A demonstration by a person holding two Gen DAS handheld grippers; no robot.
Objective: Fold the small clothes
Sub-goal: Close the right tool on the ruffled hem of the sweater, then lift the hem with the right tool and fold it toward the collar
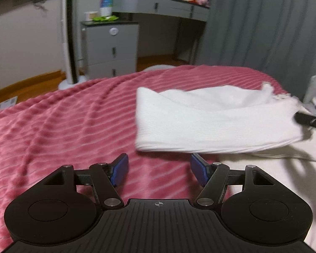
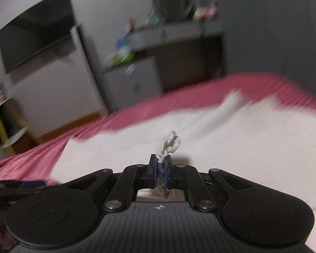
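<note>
A white garment (image 1: 210, 118) lies on the pink striped bedspread (image 1: 63, 122), its right part lifted and folded over. My left gripper (image 1: 159, 169) is open and empty, just in front of the garment's near left edge. My right gripper (image 2: 162, 169) is shut on a bunched frilly edge of the white garment (image 2: 170, 142), held above the rest of the white cloth (image 2: 200, 130). In the left wrist view the right gripper (image 1: 309, 121) shows at the far right, at the garment's lifted corner. The right wrist view is motion-blurred.
A grey drawer unit (image 1: 110, 48) and a grey dressing table (image 1: 164, 6) stand beyond the bed's far edge. A white tower fan (image 1: 66, 33) stands at the left. Grey curtains (image 1: 263, 25) hang at the right. A wall television (image 2: 38, 31) shows in the right wrist view.
</note>
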